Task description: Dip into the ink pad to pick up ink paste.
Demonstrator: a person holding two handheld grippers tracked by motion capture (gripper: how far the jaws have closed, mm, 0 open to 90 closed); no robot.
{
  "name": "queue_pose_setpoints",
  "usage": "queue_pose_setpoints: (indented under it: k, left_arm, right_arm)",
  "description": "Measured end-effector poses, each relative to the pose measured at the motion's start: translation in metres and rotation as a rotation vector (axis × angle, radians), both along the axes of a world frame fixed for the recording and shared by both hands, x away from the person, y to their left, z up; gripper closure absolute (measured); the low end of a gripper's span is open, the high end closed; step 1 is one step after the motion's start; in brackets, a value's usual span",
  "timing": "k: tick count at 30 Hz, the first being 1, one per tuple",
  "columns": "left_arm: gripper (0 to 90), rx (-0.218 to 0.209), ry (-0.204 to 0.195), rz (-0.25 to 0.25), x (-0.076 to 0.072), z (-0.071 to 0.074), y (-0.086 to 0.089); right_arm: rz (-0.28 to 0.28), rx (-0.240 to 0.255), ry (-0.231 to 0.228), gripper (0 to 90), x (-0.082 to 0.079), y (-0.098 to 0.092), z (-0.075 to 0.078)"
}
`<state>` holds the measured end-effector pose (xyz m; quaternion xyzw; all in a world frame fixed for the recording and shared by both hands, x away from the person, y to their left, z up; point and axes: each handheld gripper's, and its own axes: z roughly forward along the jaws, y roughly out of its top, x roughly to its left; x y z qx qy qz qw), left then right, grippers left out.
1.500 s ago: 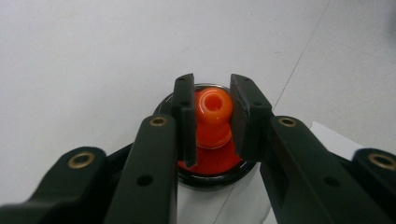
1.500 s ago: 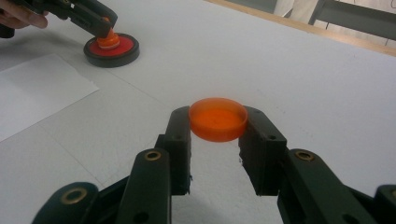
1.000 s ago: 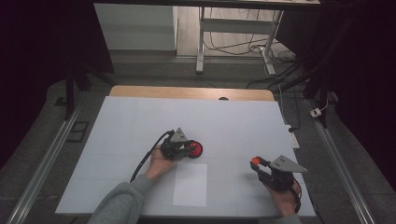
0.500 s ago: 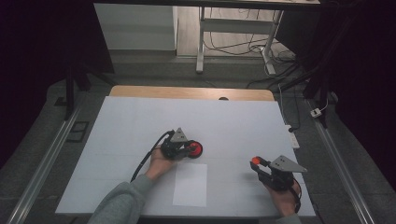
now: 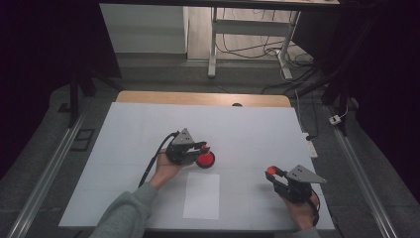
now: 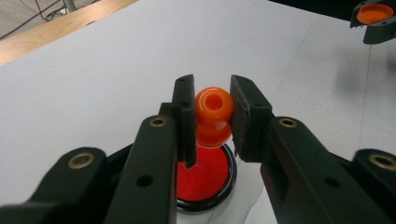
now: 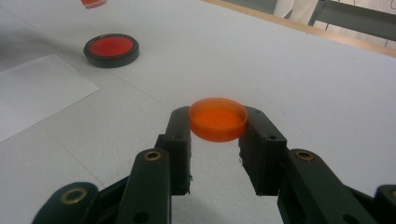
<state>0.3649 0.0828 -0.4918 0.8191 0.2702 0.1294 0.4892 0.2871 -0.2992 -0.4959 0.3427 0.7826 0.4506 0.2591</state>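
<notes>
My left gripper [image 6: 212,119] is shut on an orange knobbed stamp [image 6: 214,109], held just above a round red ink pad [image 6: 205,177] in a black case. From the high view, the left gripper [image 5: 202,147] hangs over that pad [image 5: 206,160] near the table's middle. My right gripper [image 7: 215,128] is shut on a shallow orange cap [image 7: 218,119], held a little above the table. In the high view, the right gripper [image 5: 273,174] with the cap [image 5: 271,170] is at the front right.
A white sheet of paper [image 5: 202,196] lies flat near the front edge, between the two hands. The white table [image 5: 247,124] has a wooden strip [image 5: 198,97] along its far edge. Metal rails run down both sides.
My left gripper has lifted a little, raising the orange stamp off the red pad. The right gripper has stayed where it was.
</notes>
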Motion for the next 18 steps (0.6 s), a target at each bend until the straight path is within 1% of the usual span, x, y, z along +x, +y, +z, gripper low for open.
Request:
queue_pose_setpoints:
  k: [7, 12, 18]
  left_arm:
    - [72.5, 0.014, 0.018, 0.006, 0.003, -0.005, -0.001]
    - [72.5, 0.033, 0.030, 0.004, 0.005, -0.010, -0.003]
    - [72.4, 0.065, 0.043, 0.005, 0.008, -0.020, -0.006]
  right_arm:
    - [0.001, 0.002, 0.001, 64.6, 0.000, 0.000, -0.001]
    - [0.001, 0.000, 0.003, 64.6, 0.001, 0.000, -0.001]
    - [0.001, -0.002, 0.004, 64.6, 0.001, 0.000, -0.001]
